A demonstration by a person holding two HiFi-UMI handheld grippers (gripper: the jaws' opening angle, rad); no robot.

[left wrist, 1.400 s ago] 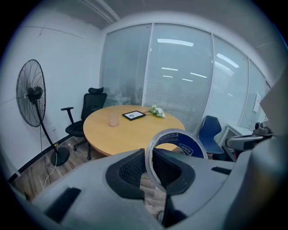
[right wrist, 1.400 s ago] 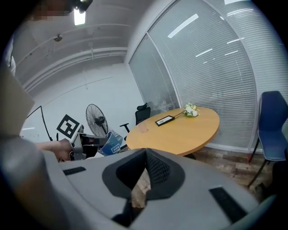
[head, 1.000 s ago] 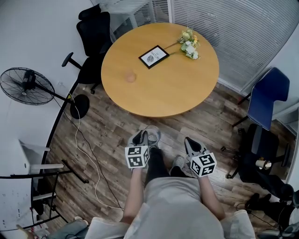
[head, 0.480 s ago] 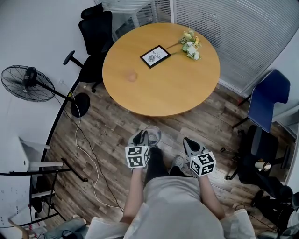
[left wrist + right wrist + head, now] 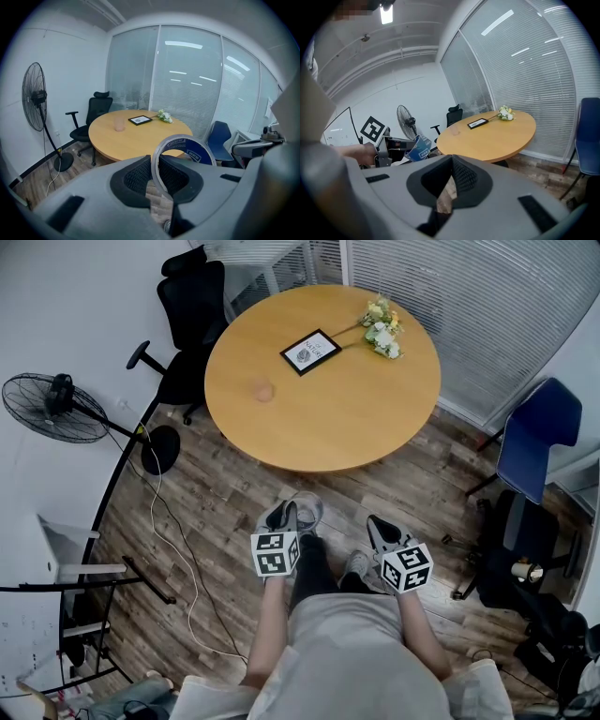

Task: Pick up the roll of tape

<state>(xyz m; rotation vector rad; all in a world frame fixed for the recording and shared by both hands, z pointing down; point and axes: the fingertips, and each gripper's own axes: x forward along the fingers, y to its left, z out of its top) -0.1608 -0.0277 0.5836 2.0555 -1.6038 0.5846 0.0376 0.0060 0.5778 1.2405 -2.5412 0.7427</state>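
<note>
The left gripper (image 5: 158, 176) is clamped on the roll of tape (image 5: 198, 152). Its two mesh pads pinch the roll's wall from either side, so one pad sits inside the ring and the other outside, and the blue inner core sticks up past the jaws, tilted a bit. The right gripper (image 5: 452, 168) has its jaws pressed together with nothing in them. In the head view both grippers sit side by side, just in front of the person (image 5: 347, 652) and low over the wood floor (image 5: 216, 512), with the tape showing as a pale ring at the tip of the left one. So the tape is off the table and up in the air, in the left tongs. The round wooden table (image 5: 347, 418) is farther ahead, well apart from both grippers. It carries a black picture frame (image 5: 309, 352), a small bunch of flowers (image 5: 381, 332) and a little pinkish cup (image 5: 263, 393). A black office chair (image 5: 192, 306) and a standing fan (image 5: 56, 409) are off to the left, and a blue chair (image 5: 534, 437) is on the right.
</note>
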